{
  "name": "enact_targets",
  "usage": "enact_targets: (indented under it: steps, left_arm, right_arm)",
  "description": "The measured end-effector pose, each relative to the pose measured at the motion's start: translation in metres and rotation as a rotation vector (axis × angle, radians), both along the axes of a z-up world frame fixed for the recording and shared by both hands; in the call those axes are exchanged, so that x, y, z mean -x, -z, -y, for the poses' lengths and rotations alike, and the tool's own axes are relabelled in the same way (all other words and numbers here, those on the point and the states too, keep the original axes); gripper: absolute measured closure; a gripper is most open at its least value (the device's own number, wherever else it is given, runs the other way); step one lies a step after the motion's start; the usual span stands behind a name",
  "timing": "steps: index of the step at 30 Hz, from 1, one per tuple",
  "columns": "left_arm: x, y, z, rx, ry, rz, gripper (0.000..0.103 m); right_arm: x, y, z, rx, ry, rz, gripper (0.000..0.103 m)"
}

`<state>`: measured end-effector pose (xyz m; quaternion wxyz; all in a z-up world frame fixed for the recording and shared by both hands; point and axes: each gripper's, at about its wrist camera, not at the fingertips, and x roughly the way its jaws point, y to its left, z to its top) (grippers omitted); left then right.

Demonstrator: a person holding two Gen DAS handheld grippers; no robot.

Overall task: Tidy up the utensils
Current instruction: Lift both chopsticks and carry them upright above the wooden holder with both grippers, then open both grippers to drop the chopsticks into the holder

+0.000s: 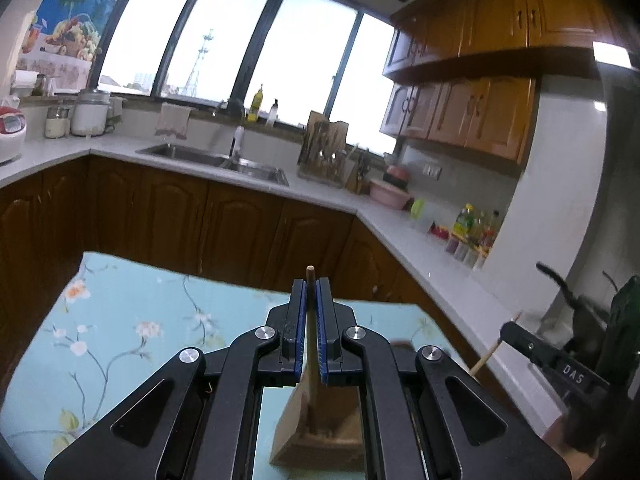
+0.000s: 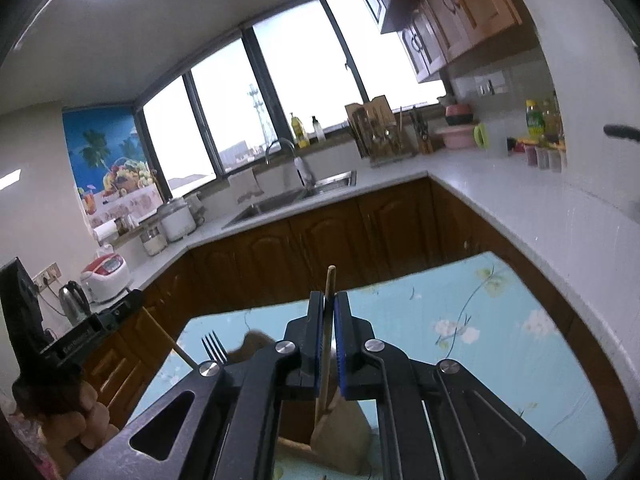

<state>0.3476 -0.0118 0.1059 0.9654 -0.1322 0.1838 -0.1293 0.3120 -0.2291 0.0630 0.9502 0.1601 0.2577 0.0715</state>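
We carry two utensils above the floral table (image 1: 120,320): left gripper (image 1: 311,292) clenched on a wooden spatula (image 1: 320,420), right gripper (image 2: 328,304) grasping a wooden spoon (image 2: 340,428), handles toward twelve o'clock. Next, probably, lowering both beside the fork (image 2: 214,348).

Wooden spatula (image 1: 320,424), matt; metal fork (image 2: 214,348); glossy floral tablecloth (image 1: 132,320).

A flat-bladed wooden spatula (image 1: 320,436) stands between the fingers of the left gripper (image 1: 311,292), its handle tip poking out at twelve o'clock, above the flower-printed tablecloth (image 1: 132,320). In the right wrist view, a round-bladed wooden spoon (image 2: 340,424) sits likewise in the right gripper (image 2: 329,300). A metal fork (image 2: 214,348) lies on the cloth at ten o'clock from that gripper. Beyond the table, at twelve o'clock, the steel sink (image 1: 216,160) is set in the pale stone counter (image 1: 320,196), with a wooden utensil rack (image 1: 324,152) to its right.
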Motion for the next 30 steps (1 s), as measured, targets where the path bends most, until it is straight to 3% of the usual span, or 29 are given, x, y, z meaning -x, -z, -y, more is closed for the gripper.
enact_targets:
  steps: [15,18,20,22,23,24,26,30]
  left_arm:
    - [-0.002,0.002,0.005,-0.043,0.025,-0.031,0.098]
    - [-0.001,0.001,0.005,-0.038,0.039,-0.044,0.091]
    - [0.003,0.001,0.003,-0.041,0.031,-0.045,0.079]
    - [0.009,0.0,0.0,-0.033,0.017,-0.045,0.06]
    - [0.013,-0.001,-0.004,-0.024,0.005,-0.042,0.057]
    - [0.016,-0.001,-0.007,-0.016,-0.003,-0.039,0.051]
    - [0.024,-0.001,-0.014,-0.006,-0.022,-0.036,0.044]
    - [0.042,0.003,-0.029,0.007,-0.051,-0.055,0.032]
  right_arm:
    - [0.001,0.001,-0.002,-0.01,0.0,-0.021,0.097]
    - [-0.001,0.001,0.001,-0.03,-0.011,-0.03,0.092]
    - [0.0,-0.001,0.003,-0.046,-0.016,-0.029,0.088]
    - [0.004,-0.004,0.006,-0.061,-0.014,-0.022,0.073]
    - [0.006,-0.006,0.008,-0.072,-0.013,-0.014,0.056]
    - [0.008,-0.007,0.01,-0.08,-0.011,-0.008,0.045]
    - [0.016,-0.013,0.013,-0.094,-0.004,0.009,0.038]
    - [0.038,-0.022,0.018,-0.123,0.005,0.053,0.015]
